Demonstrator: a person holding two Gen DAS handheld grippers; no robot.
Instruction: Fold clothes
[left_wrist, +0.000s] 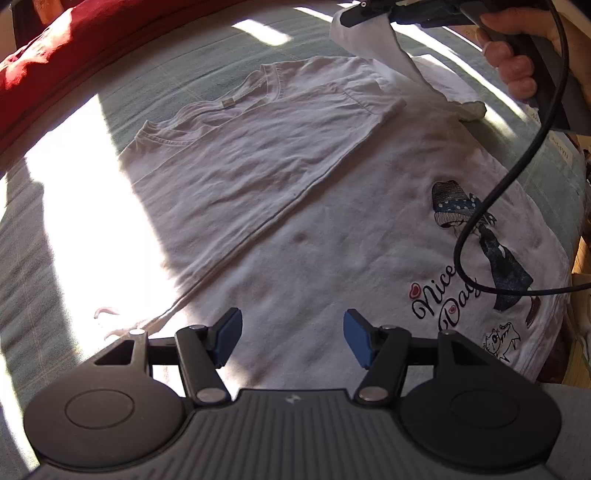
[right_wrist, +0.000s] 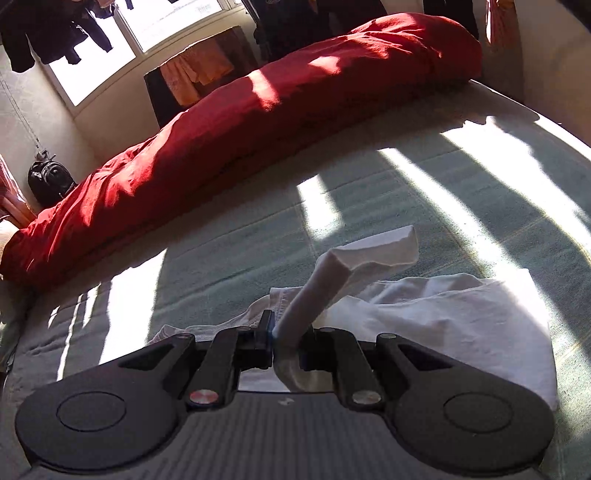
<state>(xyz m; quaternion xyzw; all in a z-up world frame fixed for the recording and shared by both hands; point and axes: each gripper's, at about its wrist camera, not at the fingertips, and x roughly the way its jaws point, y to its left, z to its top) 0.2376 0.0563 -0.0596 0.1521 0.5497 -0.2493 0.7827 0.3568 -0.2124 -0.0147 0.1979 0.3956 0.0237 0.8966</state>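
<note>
A white T-shirt (left_wrist: 295, 206) with a "Nice Day" print lies spread on the bed, one side folded over along a diagonal crease. My left gripper (left_wrist: 291, 338) hovers open above the shirt's lower part, blue pads apart with nothing between them. At the top right of the left wrist view, my right gripper (left_wrist: 347, 17) is held by a hand (left_wrist: 517, 55) and lifts a sleeve corner (left_wrist: 373, 40). In the right wrist view the right gripper (right_wrist: 286, 338) is shut on that white sleeve (right_wrist: 354, 258), which sticks up from the bunched shirt (right_wrist: 443, 314).
A red duvet (right_wrist: 258, 110) lies rolled along the far side of the green bedsheet (right_wrist: 240, 240). A black cable (left_wrist: 517, 166) hangs over the shirt's print. Bright sun stripes cross the bed. Dark clothes (right_wrist: 55, 33) hang by the window, a backpack (right_wrist: 50, 181) sits at the wall.
</note>
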